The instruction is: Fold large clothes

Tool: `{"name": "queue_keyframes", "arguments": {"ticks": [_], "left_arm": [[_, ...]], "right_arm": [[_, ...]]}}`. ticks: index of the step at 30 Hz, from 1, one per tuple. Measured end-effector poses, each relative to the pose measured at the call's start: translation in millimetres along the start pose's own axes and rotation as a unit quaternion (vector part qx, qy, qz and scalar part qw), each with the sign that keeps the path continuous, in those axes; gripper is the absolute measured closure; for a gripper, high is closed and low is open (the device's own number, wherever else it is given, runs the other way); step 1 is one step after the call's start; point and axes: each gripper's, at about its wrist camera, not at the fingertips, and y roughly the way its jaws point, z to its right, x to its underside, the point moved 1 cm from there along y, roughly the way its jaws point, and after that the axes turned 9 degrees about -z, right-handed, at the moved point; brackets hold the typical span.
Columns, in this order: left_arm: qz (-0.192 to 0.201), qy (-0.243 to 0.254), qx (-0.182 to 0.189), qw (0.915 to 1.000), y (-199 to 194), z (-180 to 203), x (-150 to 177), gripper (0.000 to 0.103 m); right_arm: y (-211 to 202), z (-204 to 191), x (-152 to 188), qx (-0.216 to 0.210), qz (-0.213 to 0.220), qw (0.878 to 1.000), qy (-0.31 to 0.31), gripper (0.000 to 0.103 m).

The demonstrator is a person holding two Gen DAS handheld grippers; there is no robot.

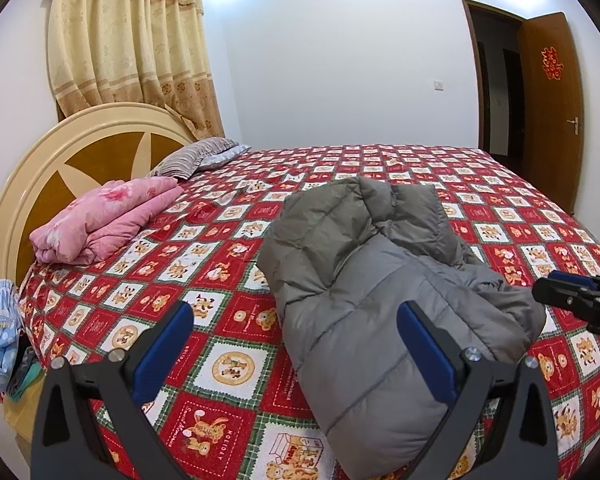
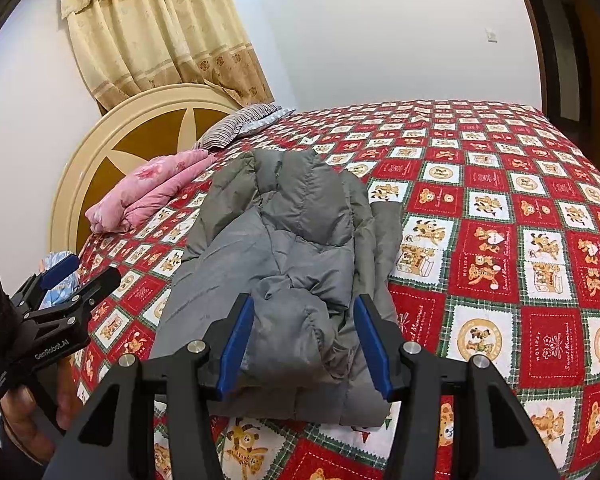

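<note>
A grey puffer jacket (image 1: 364,280) lay folded into a thick bundle on the bed (image 1: 500,208), over a red quilt of teddy-bear squares, close to the bed's near edge. In the left wrist view it filled the centre and ran down toward 6 o'clock; its darker upper part rose toward 12 o'clock, while paler quilted panels lay on top nearer the camera.

The left gripper (image 1: 296,344) was spread wide, its blue pads (image 1: 164,344) well apart and holding nothing. One pad stood over bare quilt at about 8 o'clock; the other overlapped the jacket at about 5 o'clock (whether it touched the fabric I could not tell).

The right gripper (image 2: 304,344) was likewise released, its blue-faced fingers (image 2: 236,352) parted on either side of a bunched fold of the jacket (image 2: 284,264) near the bundle's close end, clamping nothing. In the left view that gripper (image 1: 540,292) entered from 3 o'clock, just beside the jacket's right edge; from that angle its spread was unclear. In the right view the left gripper (image 2: 80,274) appeared at 9 o'clock, gripped by a bare hand (image 2: 28,416) lower down.

A folded pink blanket (image 1: 100,220) lay at 10 o'clock by the round cream headboard (image 1: 60,160), well apart from the jacket, with a striped pillow (image 1: 192,156) beyond it. A yellow curtain (image 1: 132,40) hung at 11 o'clock, and a brown door (image 1: 552,100) stood open at 2 o'clock.
</note>
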Motion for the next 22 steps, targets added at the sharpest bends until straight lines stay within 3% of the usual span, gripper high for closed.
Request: {"name": "queue_keyframes", "arguments": {"ticks": [22], "left_arm": [[0.006,0.005,-0.005,1.0000,-0.3,3.9,2.1,0.000]], "right_arm": [[0.1,-4.5,0.5,0.001,-0.001,1.000,-0.009,0.050]]}}
